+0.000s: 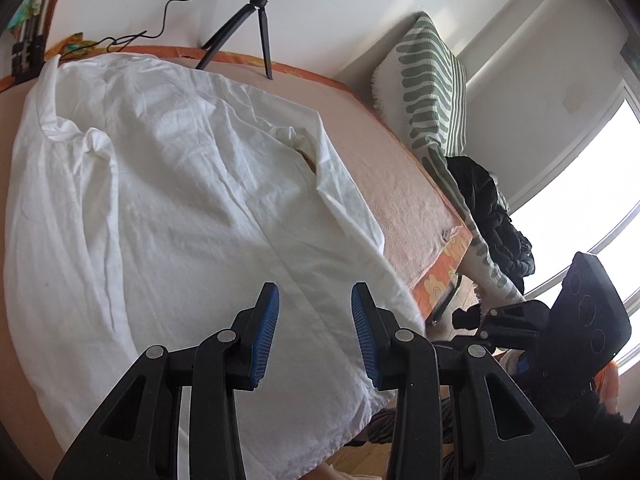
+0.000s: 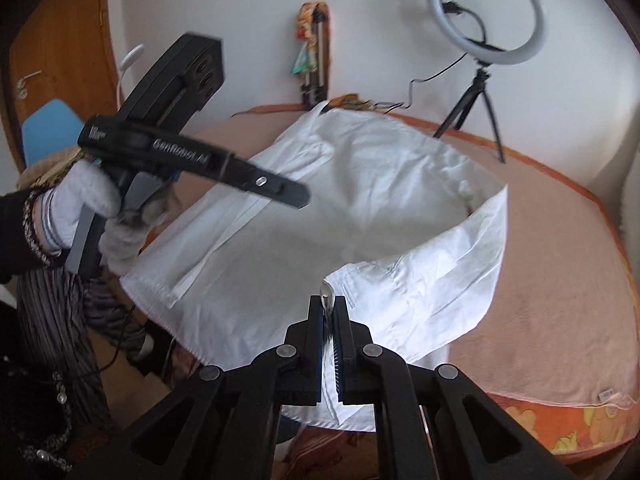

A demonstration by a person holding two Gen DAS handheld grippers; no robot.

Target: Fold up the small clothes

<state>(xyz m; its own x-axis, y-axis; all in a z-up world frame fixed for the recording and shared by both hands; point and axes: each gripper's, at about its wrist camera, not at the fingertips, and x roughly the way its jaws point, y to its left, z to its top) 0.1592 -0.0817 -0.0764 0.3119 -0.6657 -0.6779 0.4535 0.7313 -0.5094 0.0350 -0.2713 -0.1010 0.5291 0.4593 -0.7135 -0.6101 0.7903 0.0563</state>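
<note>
A white shirt (image 1: 180,184) lies spread on a peach-covered table (image 1: 400,200). My left gripper (image 1: 315,304) is open and empty, hovering just above the shirt's near hem. In the right wrist view, my right gripper (image 2: 328,304) is shut on a fold of the white shirt (image 2: 360,184) near its right bottom corner and lifts that side (image 2: 440,272) up off the table (image 2: 560,280). The left gripper's body (image 2: 192,156), held in a gloved hand (image 2: 88,204), is at the left over the shirt's left edge.
A ring light on a tripod (image 2: 486,12) stands at the table's far edge with its cable (image 1: 168,12). A striped green-and-white cushion (image 1: 432,80) and dark clothing (image 1: 488,208) are at the right. A blue chair (image 2: 52,128) and a wooden door (image 2: 60,40) are at the left.
</note>
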